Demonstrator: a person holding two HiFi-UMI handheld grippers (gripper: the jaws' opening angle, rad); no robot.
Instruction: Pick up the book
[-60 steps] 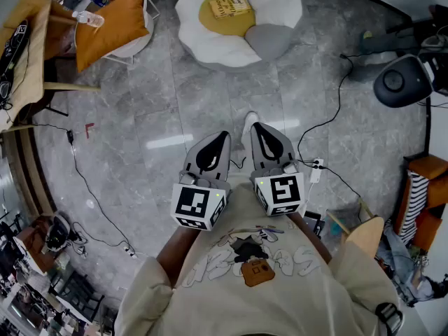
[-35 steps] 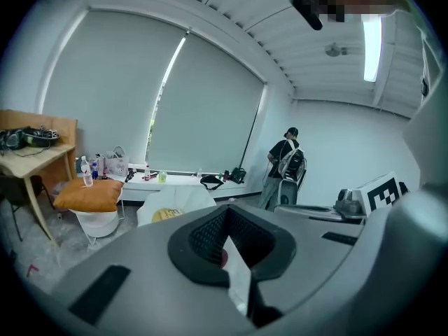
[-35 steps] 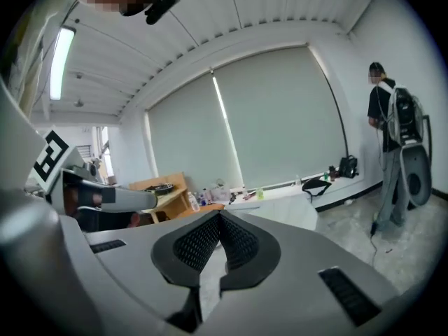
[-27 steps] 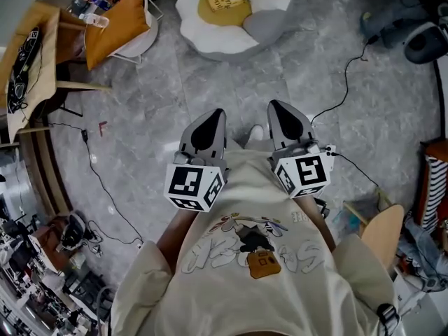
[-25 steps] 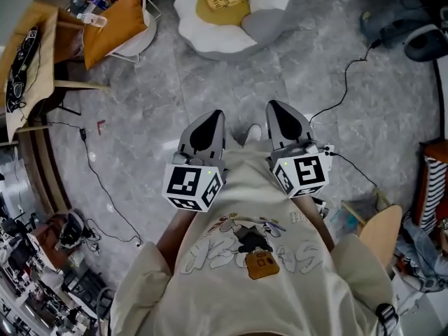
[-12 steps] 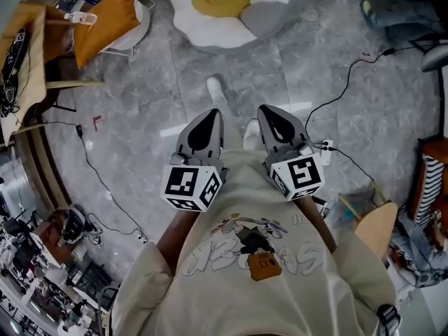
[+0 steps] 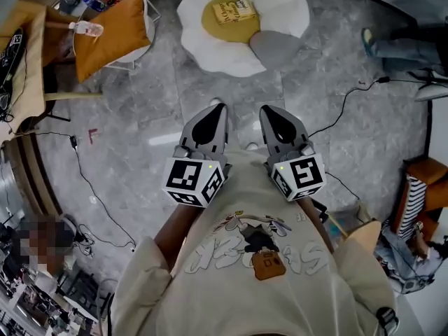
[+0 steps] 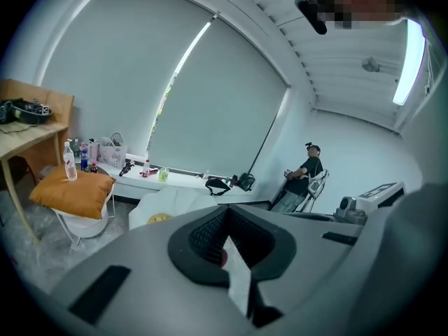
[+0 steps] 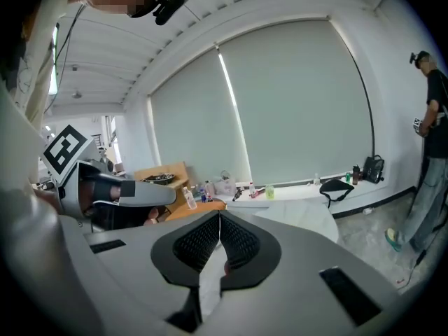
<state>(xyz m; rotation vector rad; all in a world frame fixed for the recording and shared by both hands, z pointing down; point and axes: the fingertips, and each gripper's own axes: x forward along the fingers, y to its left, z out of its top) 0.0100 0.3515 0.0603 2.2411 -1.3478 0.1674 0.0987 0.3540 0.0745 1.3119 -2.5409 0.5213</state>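
The book (image 7: pixel 233 10) is yellow with dark print. It lies on a round yellow cushion (image 7: pixel 213 23) in a white petal-shaped floor seat (image 7: pixel 231 51) at the top of the head view. Both grippers are held side by side in front of my chest, well short of the seat and pointing toward it. My left gripper (image 7: pixel 220 110) is shut and holds nothing. My right gripper (image 7: pixel 267 112) is also shut and empty. In the left gripper view the left gripper (image 8: pixel 225 221) has its jaws together, and the white seat (image 8: pixel 168 203) shows beyond. In the right gripper view the right gripper (image 9: pixel 219 221) has its pads meeting.
A grey cushion (image 7: pixel 274 46) lies on the seat's right side. An orange cushion (image 7: pixel 112 26) and a bottle (image 7: pixel 87 28) rest on a round white chair at upper left, beside a wooden table (image 7: pixel 28 61). Cables (image 7: pixel 343 110) cross the grey floor. Another person (image 8: pixel 304 179) stands far off.
The seat with the book has slid lower in the head view, closer to me. Both grippers stayed shut and side by side, carried toward it.
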